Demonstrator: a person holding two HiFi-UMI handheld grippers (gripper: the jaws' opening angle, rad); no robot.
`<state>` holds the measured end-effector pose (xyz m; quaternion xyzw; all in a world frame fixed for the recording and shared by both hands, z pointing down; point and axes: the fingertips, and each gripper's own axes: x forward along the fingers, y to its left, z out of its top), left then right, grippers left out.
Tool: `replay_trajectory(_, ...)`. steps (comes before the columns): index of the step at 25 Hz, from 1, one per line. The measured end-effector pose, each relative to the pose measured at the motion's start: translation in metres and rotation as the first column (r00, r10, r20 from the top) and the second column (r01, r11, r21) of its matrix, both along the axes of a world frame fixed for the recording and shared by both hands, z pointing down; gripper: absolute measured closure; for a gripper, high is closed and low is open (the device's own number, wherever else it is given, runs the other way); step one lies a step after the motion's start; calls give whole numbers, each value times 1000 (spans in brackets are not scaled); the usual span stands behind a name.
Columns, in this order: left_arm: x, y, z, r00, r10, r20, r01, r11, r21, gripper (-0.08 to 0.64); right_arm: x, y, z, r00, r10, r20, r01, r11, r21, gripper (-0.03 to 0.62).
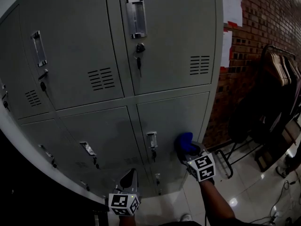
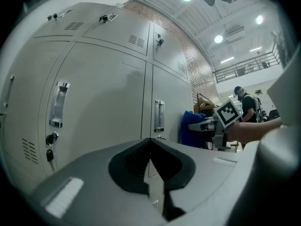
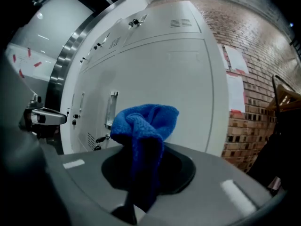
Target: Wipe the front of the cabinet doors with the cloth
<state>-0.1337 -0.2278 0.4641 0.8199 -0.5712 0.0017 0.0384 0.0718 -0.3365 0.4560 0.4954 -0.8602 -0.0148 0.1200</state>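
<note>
Cloth (image 1: pixel 184 142) — blue, bunched — sits at the lower right cabinet door (image 1: pixel 169 112) in the head view, presented by the right tongs (image 1: pixel 187 150) for wiping; the left tongs (image 1: pixel 130 177) hang low, apart from it. Left gripper view: tongs together, empty. Right gripper view: tongs clamped on the cloth, its wad leading.

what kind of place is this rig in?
Probably a locker or changing area in a big industrial-style hall: grey metal lockers with keys in the locks, a bare brick wall, a hanger rack and a high ceiling.
</note>
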Motion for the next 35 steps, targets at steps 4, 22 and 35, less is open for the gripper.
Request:
replay_trajectory(4,0,-2,5,1000,-1,2,1,1000,2,546,-39,7,6,998,-70,1,70,998,-8,534)
replay_trajectory(22,2,-3,10,1000,-1,28,1,1000,-17,546,-112,4,26,994,-104,-44,103,994,-19,535)
replay_trajectory(35,2,-9,18,1000,-3,-18,2,999,-35,546,-77,-3,32,994,-57,-89,58,998,5,534)
